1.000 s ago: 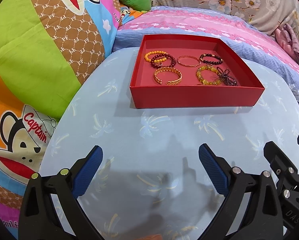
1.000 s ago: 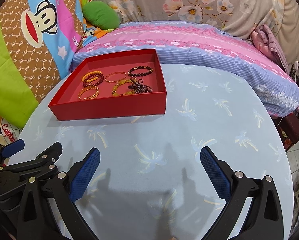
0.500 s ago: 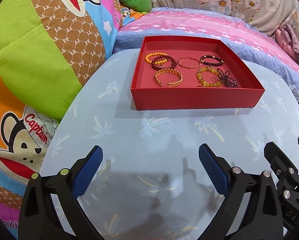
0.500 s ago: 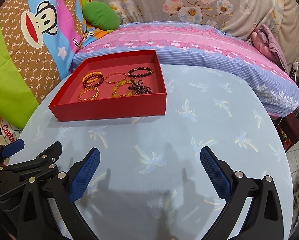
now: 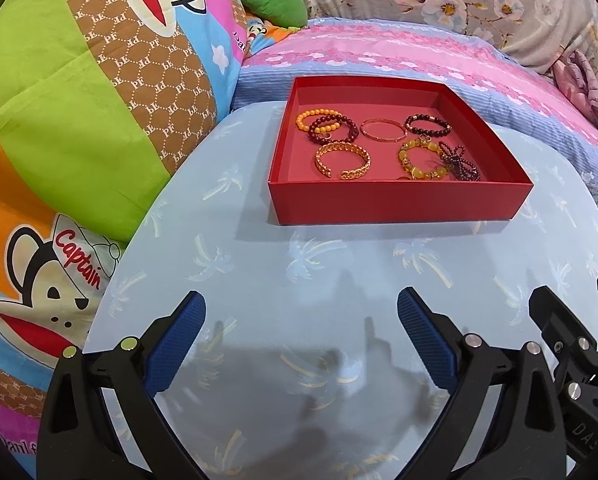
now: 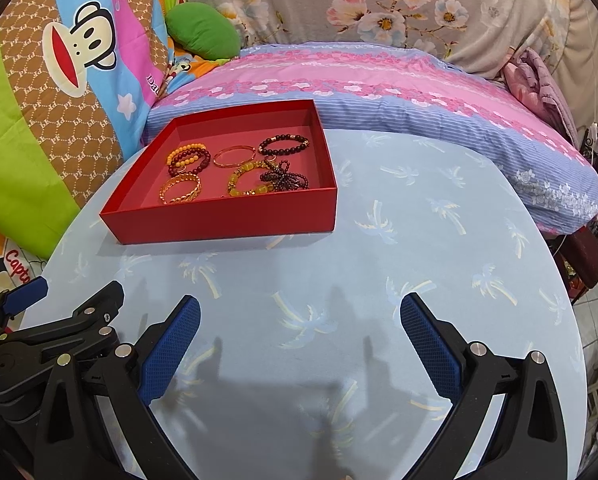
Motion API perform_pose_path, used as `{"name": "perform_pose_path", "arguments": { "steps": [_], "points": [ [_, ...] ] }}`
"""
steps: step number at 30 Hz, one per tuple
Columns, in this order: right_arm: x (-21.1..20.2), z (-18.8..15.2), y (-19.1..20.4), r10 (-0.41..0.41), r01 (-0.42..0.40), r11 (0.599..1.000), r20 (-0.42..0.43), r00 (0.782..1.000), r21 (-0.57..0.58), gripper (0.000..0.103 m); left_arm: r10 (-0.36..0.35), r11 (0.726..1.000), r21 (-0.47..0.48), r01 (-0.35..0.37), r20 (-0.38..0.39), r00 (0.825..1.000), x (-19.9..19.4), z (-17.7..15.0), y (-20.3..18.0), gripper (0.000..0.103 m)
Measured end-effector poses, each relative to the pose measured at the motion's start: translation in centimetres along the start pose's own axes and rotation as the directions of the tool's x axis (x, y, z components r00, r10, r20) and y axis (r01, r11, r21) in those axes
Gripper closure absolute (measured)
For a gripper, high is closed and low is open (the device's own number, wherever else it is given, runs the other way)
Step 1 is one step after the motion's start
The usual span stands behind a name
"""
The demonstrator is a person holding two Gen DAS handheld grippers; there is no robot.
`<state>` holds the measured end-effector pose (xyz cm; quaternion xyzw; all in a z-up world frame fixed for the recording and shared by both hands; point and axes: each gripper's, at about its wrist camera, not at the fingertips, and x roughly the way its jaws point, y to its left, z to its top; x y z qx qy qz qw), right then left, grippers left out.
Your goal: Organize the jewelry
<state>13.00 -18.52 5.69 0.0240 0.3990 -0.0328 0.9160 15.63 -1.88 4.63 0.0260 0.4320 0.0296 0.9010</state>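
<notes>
Left wrist view: my left gripper point(image 5: 301, 314) is spread wide, holding nothing, low in frame over the table point(image 5: 259, 256). Red tray point(image 5: 399, 202) sits upper centre with all the bracelets point(image 5: 341, 160) inside.

Right wrist view: right gripper point(image 6: 299, 320) also gaping and bare; tray upper left. Looks basically finished, nothing loose outside.
</notes>
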Motion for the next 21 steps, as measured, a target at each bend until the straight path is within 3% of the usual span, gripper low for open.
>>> {"name": "perform_pose_path", "arguments": {
  "steps": [12, 17, 21],
  "points": [
    [-0.4, 0.5, 0.6, -0.01, 0.01, 1.0, 0.022, 1.0, -0.008, 0.006, -0.001, 1.0, -0.008, 0.001, 0.003, 1.0, -0.1, 0.1, 0.1, 0.011],
    [-1.0, 0.4, 0.9, -0.034, 0.039, 0.998, 0.087, 0.996, -0.053, 0.006, -0.001, 1.0, -0.012, 0.001, 0.004, 1.0, -0.2, 0.2, 0.0, 0.011],
    [-1.0, 0.5, 0.8, -0.027, 0.031, 0.998, 0.086, 0.996, -0.049, 0.006, -0.007, 1.0, -0.02, 0.007, -0.004, 1.0, -0.2, 0.1, 0.0, 0.011]
  ]
}}
